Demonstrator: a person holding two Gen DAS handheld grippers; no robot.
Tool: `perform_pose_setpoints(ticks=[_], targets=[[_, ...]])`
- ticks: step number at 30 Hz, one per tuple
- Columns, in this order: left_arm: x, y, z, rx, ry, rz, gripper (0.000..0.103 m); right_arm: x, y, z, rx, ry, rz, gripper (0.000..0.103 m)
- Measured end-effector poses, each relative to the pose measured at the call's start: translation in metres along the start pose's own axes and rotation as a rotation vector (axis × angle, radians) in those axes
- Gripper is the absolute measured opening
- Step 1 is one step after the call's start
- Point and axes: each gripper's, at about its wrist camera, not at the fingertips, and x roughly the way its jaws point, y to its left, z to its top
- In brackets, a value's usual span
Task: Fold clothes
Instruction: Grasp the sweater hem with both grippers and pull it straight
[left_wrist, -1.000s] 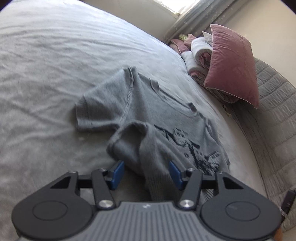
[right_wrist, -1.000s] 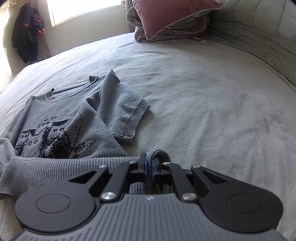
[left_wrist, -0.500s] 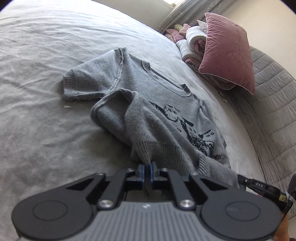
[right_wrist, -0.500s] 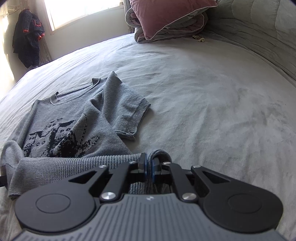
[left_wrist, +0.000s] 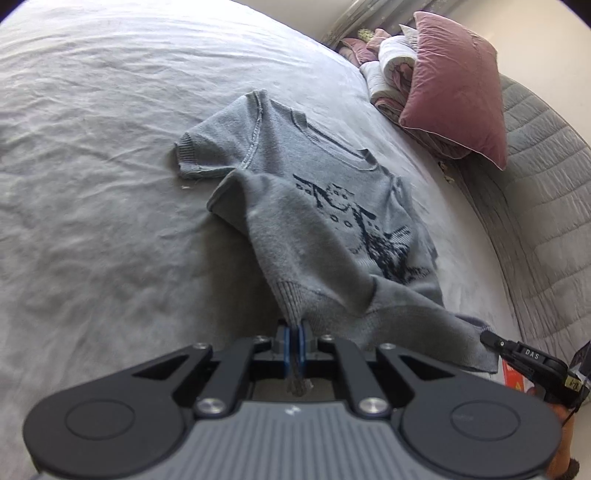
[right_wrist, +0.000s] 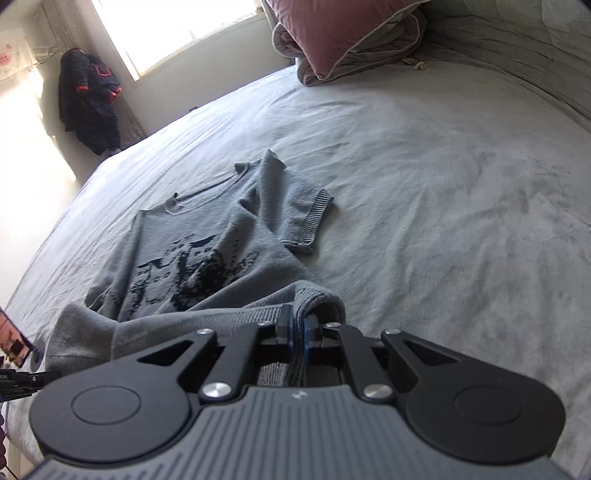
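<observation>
The grey knit sweater (left_wrist: 325, 206) is spread on the bed (left_wrist: 92, 184), collar toward 12 o'clock. Its ribbed hem is clamped by the left gripper (left_wrist: 294, 334) and by the right gripper (right_wrist: 296, 325). The fabric is judged soft, light and prone to sagging; hem corners are the proper holds.

Daylight from the window (right_wrist: 177, 33) glares white; fisheye edges bend, slight motion blur.

White letters "DAS" stand on the slim black finger (left_wrist: 524, 355) of the right gripper, just beside the ribbed hem of the grey knitted sweater (left_wrist: 317, 221). No other writing is legible.
</observation>
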Motion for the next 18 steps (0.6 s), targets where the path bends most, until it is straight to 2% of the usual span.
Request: perform_pose_setpoints(ticks=[9,18], targets=[[-0.059,-0.01,-0.024,0.052,-0.025,-0.022,0.004,-0.036,0.009,-0.013,-0.059,0.042,0.042,0.006],[-0.082,-0.004,-0.048,0.093,0.006,0.025,0.004,-0.064,0.027,-0.021,-0.147,0.072,0.07,0.006]])
